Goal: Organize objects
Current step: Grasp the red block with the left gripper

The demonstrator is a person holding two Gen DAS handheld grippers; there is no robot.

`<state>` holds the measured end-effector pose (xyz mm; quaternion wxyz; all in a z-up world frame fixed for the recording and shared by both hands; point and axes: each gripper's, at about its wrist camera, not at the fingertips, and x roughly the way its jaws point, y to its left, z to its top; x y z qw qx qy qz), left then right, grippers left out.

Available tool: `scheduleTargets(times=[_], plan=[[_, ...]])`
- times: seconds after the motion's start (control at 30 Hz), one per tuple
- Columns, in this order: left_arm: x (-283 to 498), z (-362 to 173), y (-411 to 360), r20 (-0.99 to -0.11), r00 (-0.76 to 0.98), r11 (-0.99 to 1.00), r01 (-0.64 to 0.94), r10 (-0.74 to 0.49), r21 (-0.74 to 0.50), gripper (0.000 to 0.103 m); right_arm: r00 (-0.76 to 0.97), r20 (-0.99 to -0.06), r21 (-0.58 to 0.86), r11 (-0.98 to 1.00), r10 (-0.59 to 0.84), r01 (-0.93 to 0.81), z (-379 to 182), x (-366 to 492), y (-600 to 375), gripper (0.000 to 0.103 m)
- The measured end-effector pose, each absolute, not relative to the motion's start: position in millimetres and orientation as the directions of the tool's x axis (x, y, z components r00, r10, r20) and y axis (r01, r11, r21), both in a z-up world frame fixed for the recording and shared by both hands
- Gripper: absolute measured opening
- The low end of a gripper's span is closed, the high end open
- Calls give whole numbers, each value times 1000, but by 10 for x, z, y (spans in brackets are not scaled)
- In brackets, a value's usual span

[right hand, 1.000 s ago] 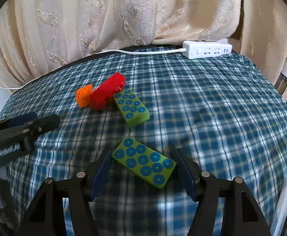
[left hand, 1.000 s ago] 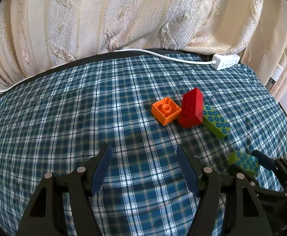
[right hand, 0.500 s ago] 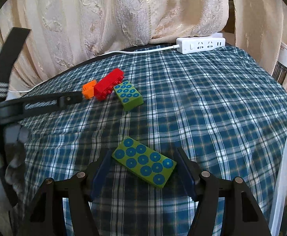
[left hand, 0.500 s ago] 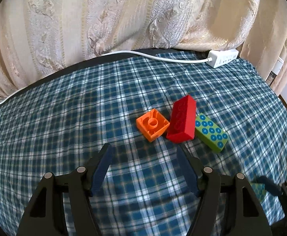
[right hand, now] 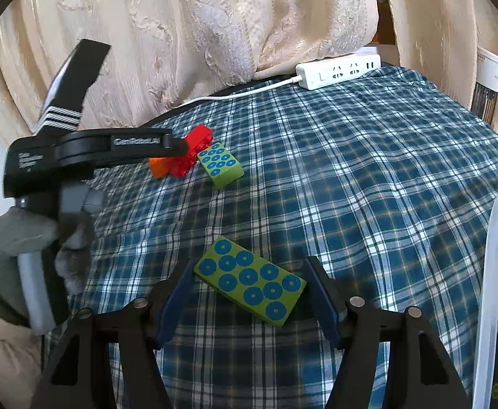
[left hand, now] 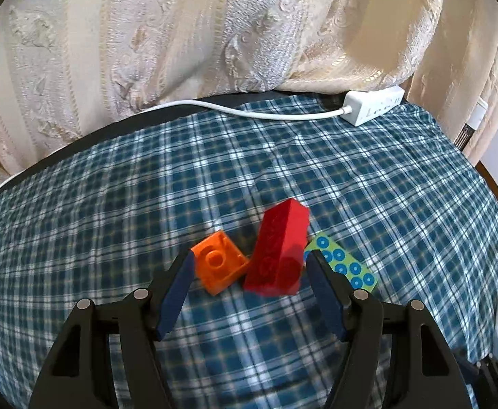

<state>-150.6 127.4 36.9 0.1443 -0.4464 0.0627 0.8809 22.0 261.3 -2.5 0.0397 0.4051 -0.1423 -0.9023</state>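
Two rigid, light plastic bricks [left hand: 252, 262] sit between the open left gripper [left hand: 249, 272]; grip flat sides, while the right gripper [right hand: 249, 293] clamps a green brick [right hand: 250, 284].

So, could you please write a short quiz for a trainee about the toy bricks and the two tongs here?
1. True or false: the right tongs hold a green brick.
2. Which bricks lie between the left tongs' jaws? A. green only; B. orange brick and red brick.
3. Fill in: the white power strip lies near the ____.

Key: 1 true; 2 B; 3 curtain.
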Motion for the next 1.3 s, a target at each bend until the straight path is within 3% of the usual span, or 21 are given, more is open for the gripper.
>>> scheduleTargets(times=[0.8, 1.3], plan=[[-1644, 203, 846, -805, -590, -979, -191, 55, 73, 69, -669, -718, 294, -955, -193, -40, -25, 227, 2635, 69], [-1705, 268, 1276, -753, -652, -931, -322, 86, 173, 69, -669, -717, 296, -954, -194, -40, -24, 226, 2645, 69]])
